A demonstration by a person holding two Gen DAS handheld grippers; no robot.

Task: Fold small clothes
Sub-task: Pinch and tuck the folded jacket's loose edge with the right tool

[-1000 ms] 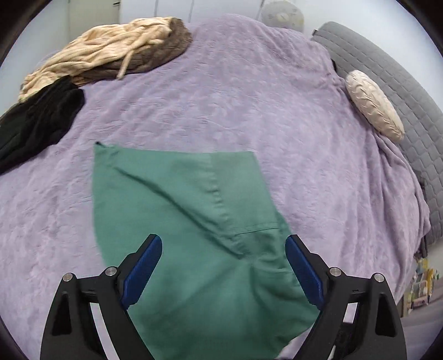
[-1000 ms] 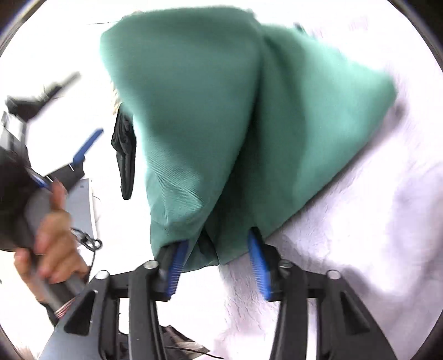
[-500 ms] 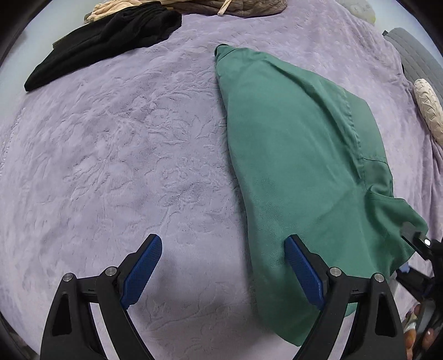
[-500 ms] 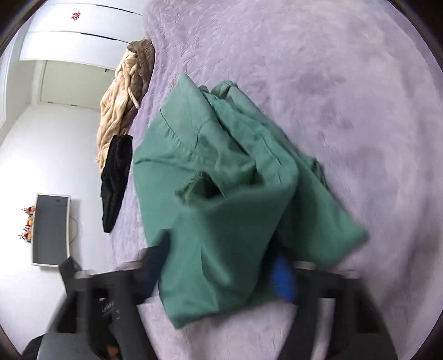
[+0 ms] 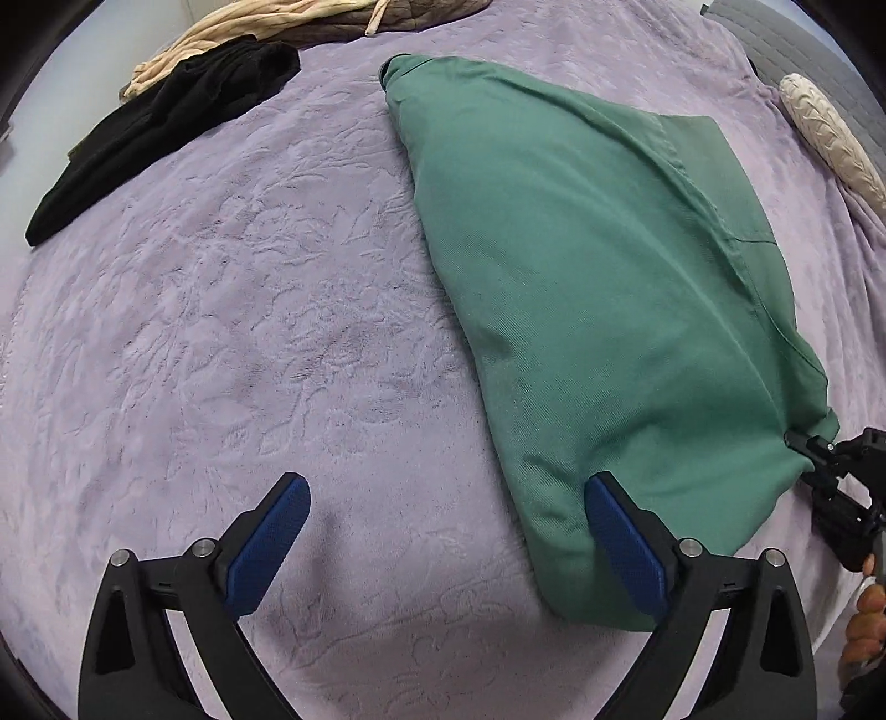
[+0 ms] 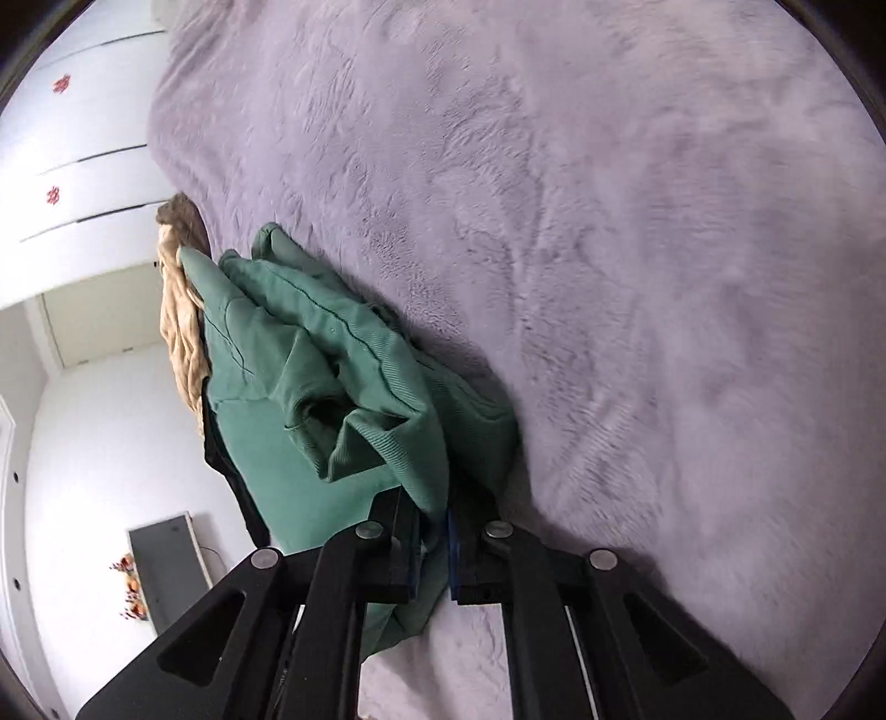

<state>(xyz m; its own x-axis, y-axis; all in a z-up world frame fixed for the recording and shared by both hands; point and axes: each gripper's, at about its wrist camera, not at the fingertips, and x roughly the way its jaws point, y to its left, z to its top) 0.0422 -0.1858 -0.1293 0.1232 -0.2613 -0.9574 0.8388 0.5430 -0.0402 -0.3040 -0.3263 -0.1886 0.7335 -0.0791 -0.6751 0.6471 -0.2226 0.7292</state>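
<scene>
Left wrist view: my left tongs (image 5: 443,534) gape, widening, over the purple blanket (image 5: 249,332), beside the folded green cotton garment (image 5: 598,288). Right wrist view: my right tongs (image 6: 434,545) pinch its bunched corner, easing apart.

**Green on lilac**

The garment (image 5: 581,266) is plain teal green. The bedspread (image 5: 249,332) is pale lilac with an embossed leaf pattern. Beyond lie black clothing (image 5: 166,127) and a beige knit (image 5: 249,22). The fingers (image 5: 266,545) carry blue pads on black frames.
</scene>
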